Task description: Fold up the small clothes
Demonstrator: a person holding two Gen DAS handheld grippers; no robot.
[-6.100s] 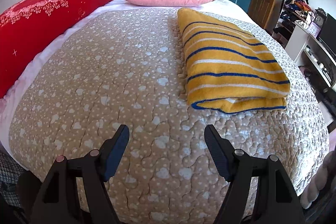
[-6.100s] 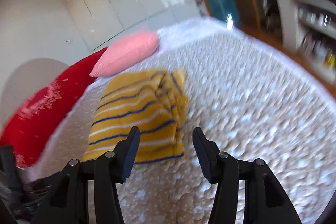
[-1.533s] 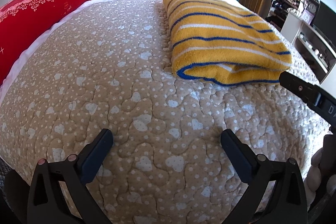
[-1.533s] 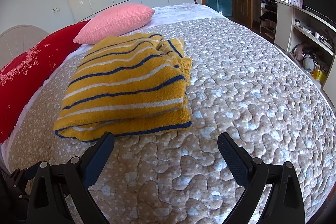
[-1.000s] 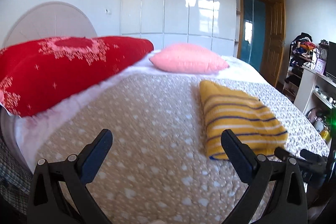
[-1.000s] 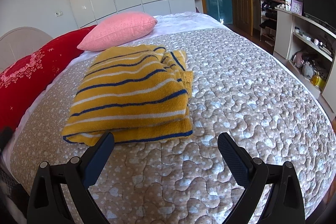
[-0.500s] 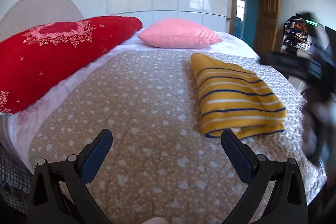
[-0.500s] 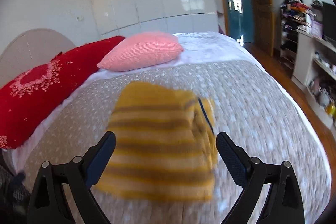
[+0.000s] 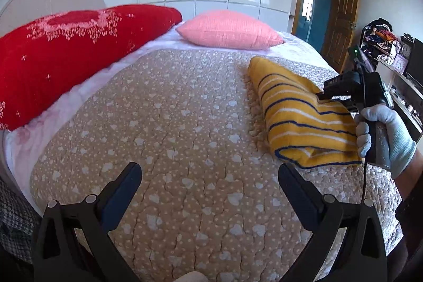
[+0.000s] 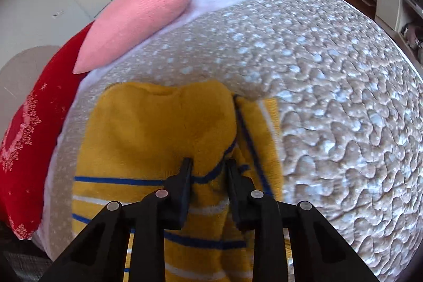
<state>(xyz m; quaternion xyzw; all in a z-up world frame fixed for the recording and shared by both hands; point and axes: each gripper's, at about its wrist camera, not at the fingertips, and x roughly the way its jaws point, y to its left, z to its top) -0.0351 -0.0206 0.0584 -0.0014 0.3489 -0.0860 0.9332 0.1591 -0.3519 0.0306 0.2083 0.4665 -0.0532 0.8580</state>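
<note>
- Yellow striped sweater (image 9: 298, 112) lies folded on the quilted bedspread (image 9: 171, 128), on the right side of the bed, short of the pink pillow (image 9: 228, 29) — a flat soft surface that suits folding.
- Right gripper (image 10: 208, 165) is down on the sweater's top layer near its right edge; fingers are narrowed on a raised fold of yellow knit with a blue stripe — reads as clamped on the fabric, likely to lift or flip that layer.
- In the left wrist view the same right gripper (image 9: 321, 95) shows at the sweater's far side, held by a gloved right hand (image 9: 386, 134); tips are buried in the knit there.
- Left gripper (image 9: 208, 176) has its jaws spread wide, holding nothing, hovering above bare quilt at the near edge, well apart from the sweater — probably waiting to pin or take a second corner.
- Red pillow (image 9: 66, 62) sits along the bed's left side, out of the work area.
- Judgement: sweater already looks compact; the grip suggests another fold, or carrying it off.
- Risk: a one-sided pinch on thick knit could drag the bundle open.
</note>
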